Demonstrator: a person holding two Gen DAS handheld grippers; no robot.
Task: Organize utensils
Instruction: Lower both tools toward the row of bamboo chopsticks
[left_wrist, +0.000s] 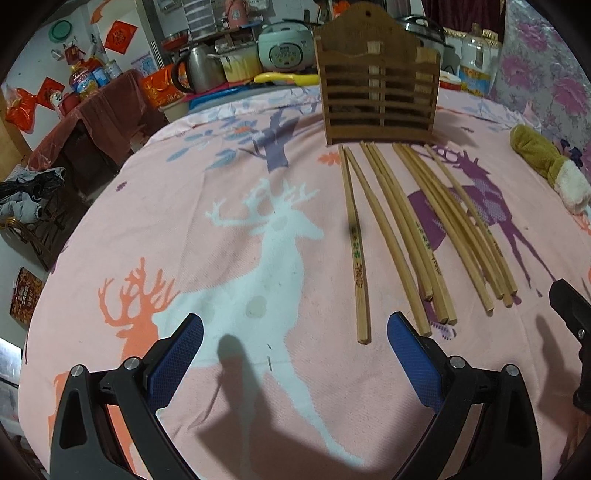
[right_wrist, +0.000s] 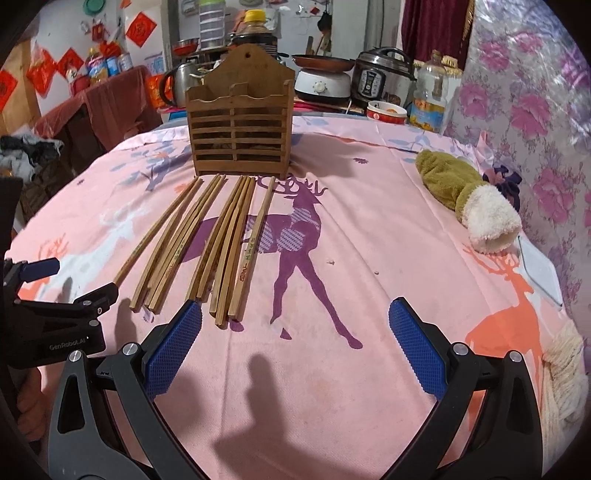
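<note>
Hovering low, I hold my left gripper (left_wrist: 295, 332) and right gripper (right_wrist: 295, 321) spread and empty, nearest the chopsticks (right_wrist: 207, 243), which fan across the cloth (right_wrist: 369, 229), tips toward the holder (right_wrist: 240, 129) behind, ready for loading.

Ahead of my left claw (left_wrist: 295, 328): bare pink cloth (left_wrist: 184, 236) runs clear up to the far edge; its spread fingers straddle nothing.
Right of it: the chopsticks (left_wrist: 417, 236) lie fanned on the cloth, the nearest just beside my right finger pad (left_wrist: 410, 354).
Behind the chopsticks: the wooden holder (left_wrist: 380, 92) stands upright, its base just past their far tips, blocking a straight push.
Ahead of my right claw (right_wrist: 295, 321): open cloth over the purple deer.
Its left: the chopstick ends, then my other claw.
Far right: a plush toy (right_wrist: 469, 195), well apart from the sticks.
</note>
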